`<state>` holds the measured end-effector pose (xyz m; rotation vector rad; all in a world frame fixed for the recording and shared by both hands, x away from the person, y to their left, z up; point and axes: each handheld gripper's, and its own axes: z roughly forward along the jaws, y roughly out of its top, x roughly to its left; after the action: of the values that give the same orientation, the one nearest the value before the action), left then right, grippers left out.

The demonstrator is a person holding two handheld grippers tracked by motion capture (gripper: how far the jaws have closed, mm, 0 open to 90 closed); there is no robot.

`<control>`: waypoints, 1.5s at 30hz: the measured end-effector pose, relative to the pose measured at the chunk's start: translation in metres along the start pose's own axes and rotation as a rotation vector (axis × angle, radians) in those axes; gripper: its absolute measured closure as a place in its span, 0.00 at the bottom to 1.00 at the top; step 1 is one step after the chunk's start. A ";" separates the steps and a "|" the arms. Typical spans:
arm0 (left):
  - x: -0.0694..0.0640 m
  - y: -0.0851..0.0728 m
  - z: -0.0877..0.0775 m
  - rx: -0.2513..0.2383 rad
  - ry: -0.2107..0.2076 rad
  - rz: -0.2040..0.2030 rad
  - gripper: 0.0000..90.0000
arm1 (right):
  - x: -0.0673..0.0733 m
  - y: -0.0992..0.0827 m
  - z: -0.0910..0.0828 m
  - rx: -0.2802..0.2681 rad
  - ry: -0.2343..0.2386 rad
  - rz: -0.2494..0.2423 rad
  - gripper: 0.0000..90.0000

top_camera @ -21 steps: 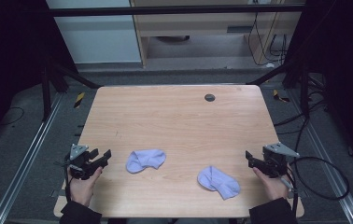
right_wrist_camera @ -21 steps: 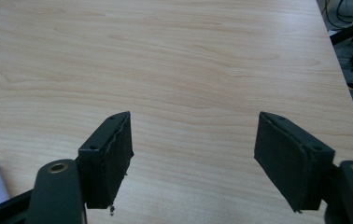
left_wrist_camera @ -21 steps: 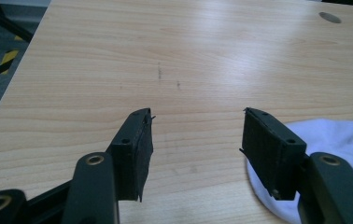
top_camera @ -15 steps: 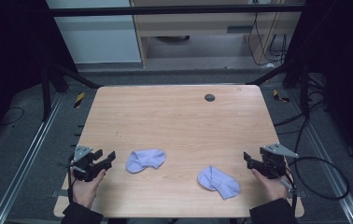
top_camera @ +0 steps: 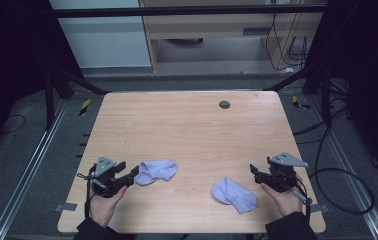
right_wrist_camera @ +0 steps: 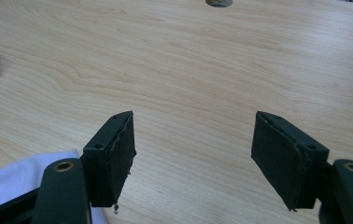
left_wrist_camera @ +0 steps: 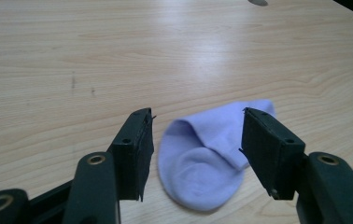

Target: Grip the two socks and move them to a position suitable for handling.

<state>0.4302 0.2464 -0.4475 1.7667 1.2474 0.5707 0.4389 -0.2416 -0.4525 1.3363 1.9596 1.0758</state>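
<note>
While both hands are resting at the near edge of the counter point(top_camera: 187, 125), two pale lilac socks are lying flat on it, well apart from each other. The left gripper point(top_camera: 129, 176) is pointing at the left sock point(top_camera: 158, 171), its jaws standing wide apart with nothing between the pads; in the left gripper view the left sock point(left_wrist_camera: 209, 161) is lying just ahead of the jaws and centred in the gap, rounded end nearest, its long axis running away from the gripper and toward the counter's middle. The right gripper point(top_camera: 255, 172) is likewise standing open and empty. The right sock point(top_camera: 234, 194) is lying beside and slightly nearer the person than this gripper's tips, so in the right gripper view the right sock point(right_wrist_camera: 23, 179) is showing off to the lower left, outside the gap. Judged from this layout, the left hand is the better aligned for a straight advance and pinch; the right is needing a turn inward first.
</note>
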 end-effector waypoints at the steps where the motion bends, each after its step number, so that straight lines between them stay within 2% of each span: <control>1: -0.004 0.000 0.001 -0.001 -0.005 0.006 0.47 | 0.001 0.001 -0.001 -0.001 0.003 -0.004 0.33; 5: -0.013 0.002 0.005 0.009 -0.020 0.031 0.48 | 0.005 0.003 -0.007 -0.007 0.019 -0.012 0.35; 8: -0.023 0.004 0.010 0.016 -0.024 0.046 0.48 | 0.010 0.002 -0.010 0.014 0.034 -0.059 0.40; 12: -0.034 0.006 0.013 0.012 -0.039 0.066 0.48 | 0.016 0.000 -0.010 0.033 0.042 -0.084 0.40; 24: -0.062 0.011 0.026 0.021 -0.084 0.108 0.50 | 0.031 -0.005 -0.013 0.067 0.073 -0.104 0.47; 26: -0.069 0.012 0.029 0.019 -0.104 0.112 0.50 | 0.035 -0.007 -0.013 0.077 0.091 -0.101 0.49; 30: -0.076 0.013 0.033 0.021 -0.117 0.117 0.51 | 0.039 -0.010 -0.014 0.093 0.114 -0.109 0.52; 34: -0.087 0.014 0.038 0.029 -0.135 0.125 0.54 | 0.043 -0.013 -0.015 0.107 0.134 -0.112 0.56; 37: -0.099 0.013 0.044 0.043 -0.150 0.149 0.54 | 0.046 -0.016 -0.016 0.122 0.156 -0.110 0.60; 38: -0.099 0.013 0.044 0.043 -0.150 0.149 0.55 | 0.046 -0.017 -0.016 0.128 0.160 -0.109 0.61; 39: -0.105 0.013 0.047 0.050 -0.156 0.158 0.55 | 0.046 -0.018 -0.016 0.128 0.164 -0.114 0.62; 40: -0.105 0.013 0.047 0.050 -0.156 0.158 0.55 | 0.047 -0.019 -0.016 0.130 0.170 -0.114 0.62; 45: -0.121 0.011 0.056 0.076 -0.170 0.179 0.57 | 0.050 -0.022 -0.019 0.142 0.194 -0.117 0.65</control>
<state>0.4311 0.1124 -0.4537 1.9603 1.0128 0.4674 0.3947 -0.2054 -0.4600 1.2102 2.2639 1.0607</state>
